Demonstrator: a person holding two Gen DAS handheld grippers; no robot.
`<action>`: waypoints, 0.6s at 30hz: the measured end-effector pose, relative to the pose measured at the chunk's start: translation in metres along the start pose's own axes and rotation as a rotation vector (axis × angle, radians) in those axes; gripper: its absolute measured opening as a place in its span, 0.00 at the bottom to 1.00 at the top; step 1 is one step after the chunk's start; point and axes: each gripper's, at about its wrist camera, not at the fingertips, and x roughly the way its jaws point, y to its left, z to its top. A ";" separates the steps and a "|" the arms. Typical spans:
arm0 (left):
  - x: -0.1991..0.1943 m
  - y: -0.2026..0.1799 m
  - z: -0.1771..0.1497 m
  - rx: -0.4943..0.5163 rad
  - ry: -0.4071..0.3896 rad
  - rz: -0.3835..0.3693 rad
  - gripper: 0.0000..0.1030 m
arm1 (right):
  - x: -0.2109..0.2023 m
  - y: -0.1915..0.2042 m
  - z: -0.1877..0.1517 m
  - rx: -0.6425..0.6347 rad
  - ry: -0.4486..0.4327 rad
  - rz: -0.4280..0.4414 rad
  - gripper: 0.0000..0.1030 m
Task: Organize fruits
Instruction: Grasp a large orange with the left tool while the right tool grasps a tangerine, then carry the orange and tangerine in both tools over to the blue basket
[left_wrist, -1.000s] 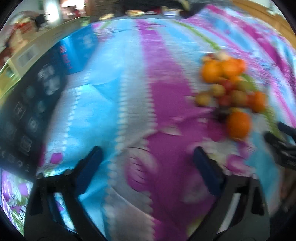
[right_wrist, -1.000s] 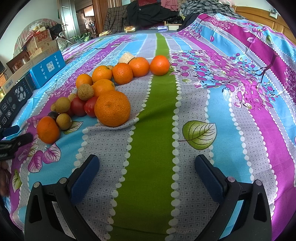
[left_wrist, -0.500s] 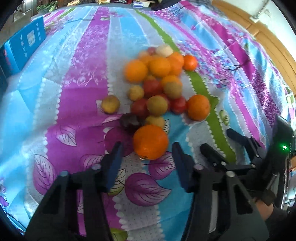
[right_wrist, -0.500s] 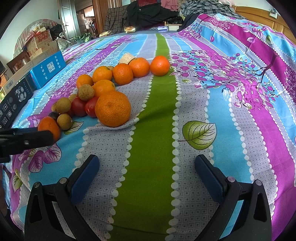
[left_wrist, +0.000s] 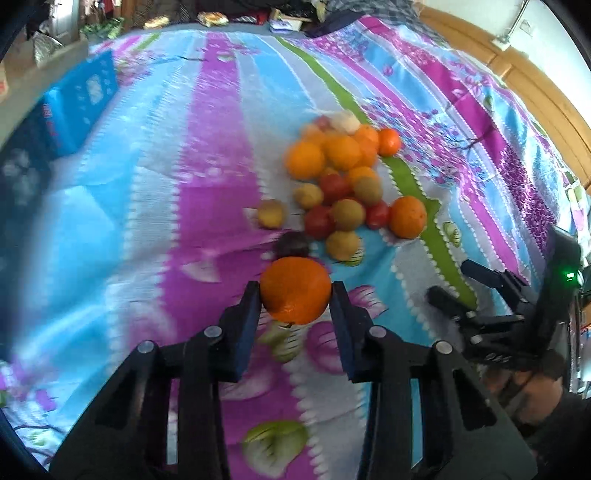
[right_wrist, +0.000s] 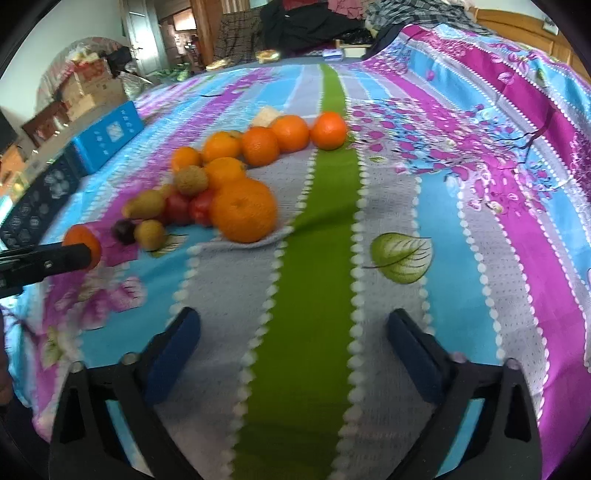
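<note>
A pile of fruit lies on a striped floral bedspread (left_wrist: 207, 192): several oranges (left_wrist: 304, 159), red tomatoes (left_wrist: 318, 221), brownish-yellow round fruits (left_wrist: 347, 213) and a dark plum (left_wrist: 292, 244). My left gripper (left_wrist: 295, 299) is shut on an orange (left_wrist: 295, 290) at the near edge of the pile; it also shows at the left of the right wrist view (right_wrist: 79, 254). My right gripper (right_wrist: 291, 350) is open and empty over the green stripe, in front of the big orange (right_wrist: 243, 210). It shows in the left wrist view (left_wrist: 480, 284).
A blue box (left_wrist: 79, 99) and a dark patterned box (right_wrist: 37, 206) lie at the bed's left side. A wooden headboard (left_wrist: 517, 77) runs along the right. Clothes and clutter sit beyond the far edge of the bed (right_wrist: 295, 26).
My left gripper swung from the left of the bed toward the pile and closed on the nearest orange, lifting it slightly. My right gripper shifted a little.
</note>
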 end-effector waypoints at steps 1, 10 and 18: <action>-0.003 0.003 0.000 -0.003 -0.011 0.012 0.37 | -0.006 0.005 0.000 -0.005 0.003 0.027 0.79; -0.017 0.014 0.000 -0.011 -0.069 0.056 0.37 | -0.023 0.059 0.030 -0.030 -0.042 0.245 0.38; -0.013 0.024 0.003 -0.042 -0.062 0.056 0.37 | 0.023 0.089 0.048 -0.079 0.022 0.245 0.38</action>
